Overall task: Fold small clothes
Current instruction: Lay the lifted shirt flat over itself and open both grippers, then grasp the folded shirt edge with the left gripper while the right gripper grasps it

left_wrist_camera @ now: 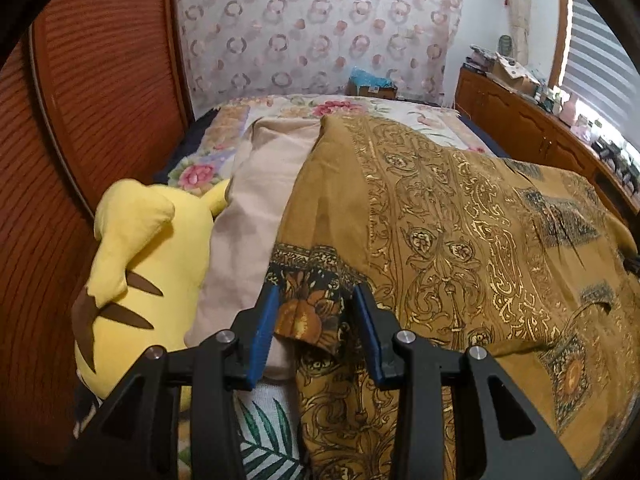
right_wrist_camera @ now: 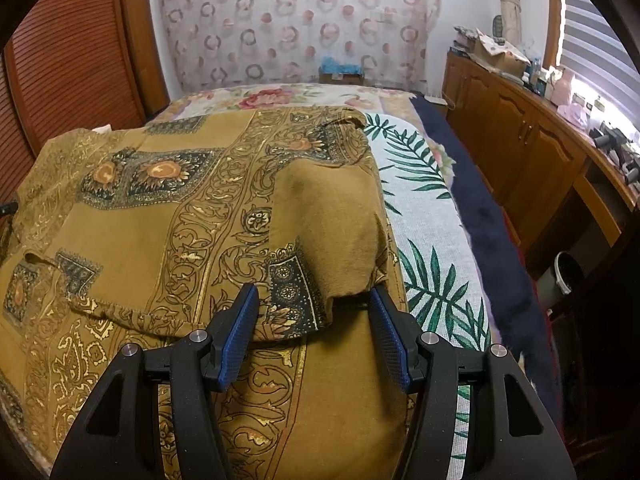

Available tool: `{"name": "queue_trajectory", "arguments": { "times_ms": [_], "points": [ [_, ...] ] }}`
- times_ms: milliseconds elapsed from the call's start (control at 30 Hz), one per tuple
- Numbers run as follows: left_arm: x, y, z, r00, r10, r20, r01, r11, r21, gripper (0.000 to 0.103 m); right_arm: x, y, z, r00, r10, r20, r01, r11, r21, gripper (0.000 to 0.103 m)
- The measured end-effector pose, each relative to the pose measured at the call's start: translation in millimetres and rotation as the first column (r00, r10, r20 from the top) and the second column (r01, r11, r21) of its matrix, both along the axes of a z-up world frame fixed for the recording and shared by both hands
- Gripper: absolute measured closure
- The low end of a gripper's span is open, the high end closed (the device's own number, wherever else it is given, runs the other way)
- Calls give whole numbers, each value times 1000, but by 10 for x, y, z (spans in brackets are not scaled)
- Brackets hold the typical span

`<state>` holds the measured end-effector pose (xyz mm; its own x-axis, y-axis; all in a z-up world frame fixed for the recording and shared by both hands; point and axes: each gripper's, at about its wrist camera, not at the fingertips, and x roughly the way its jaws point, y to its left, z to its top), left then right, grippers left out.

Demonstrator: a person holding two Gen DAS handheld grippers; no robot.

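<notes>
A mustard-brown garment with gold paisley print (left_wrist_camera: 460, 240) lies spread on the bed; it also fills the right wrist view (right_wrist_camera: 160, 220). My left gripper (left_wrist_camera: 316, 294) is open, its blue fingers (left_wrist_camera: 266, 328) on either side of a folded-over patterned corner of the garment. My right gripper (right_wrist_camera: 314, 296) is open, its fingers (right_wrist_camera: 390, 340) on either side of a sleeve end folded onto the body. Neither jaw presses the cloth.
A yellow plush toy (left_wrist_camera: 140, 272) and a beige cloth (left_wrist_camera: 260, 208) lie left of the garment. A palm-leaf sheet (right_wrist_camera: 432, 240) covers the bed. A wooden cabinet (right_wrist_camera: 520, 140) with clutter runs along the right; a louvred wooden door (left_wrist_camera: 100, 100) stands left.
</notes>
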<state>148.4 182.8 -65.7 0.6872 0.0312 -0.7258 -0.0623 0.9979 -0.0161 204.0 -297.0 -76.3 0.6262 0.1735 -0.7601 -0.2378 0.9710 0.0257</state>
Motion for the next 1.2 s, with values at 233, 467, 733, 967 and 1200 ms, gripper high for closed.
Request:
{"name": "queue_trajectory", "arguments": {
  "times_ms": [233, 467, 733, 967, 1200],
  "points": [
    [-110, -152, 165, 997, -48, 60, 45, 998, 48, 102, 1, -1, 2, 1000, 0, 0, 0, 1000, 0, 45],
    [-274, -312, 509, 985, -85, 153, 86, 996, 0, 103, 3, -1, 2, 1000, 0, -1, 0, 1000, 0, 45],
    [-370, -486, 582, 977, -110, 182, 117, 993, -28, 103, 5, 1, 4, 1000, 0, -1, 0, 1000, 1, 45],
    [-397, -501, 497, 978, -103, 179, 110, 993, -32, 103, -57, 92, 55, 999, 42, 5, -42, 999, -26, 45],
    [-419, -509, 461, 978, -98, 183, 108, 993, -45, 103, 45, -110, 253, 999, -6, 39, 7, 1000, -11, 45]
  ]
}}
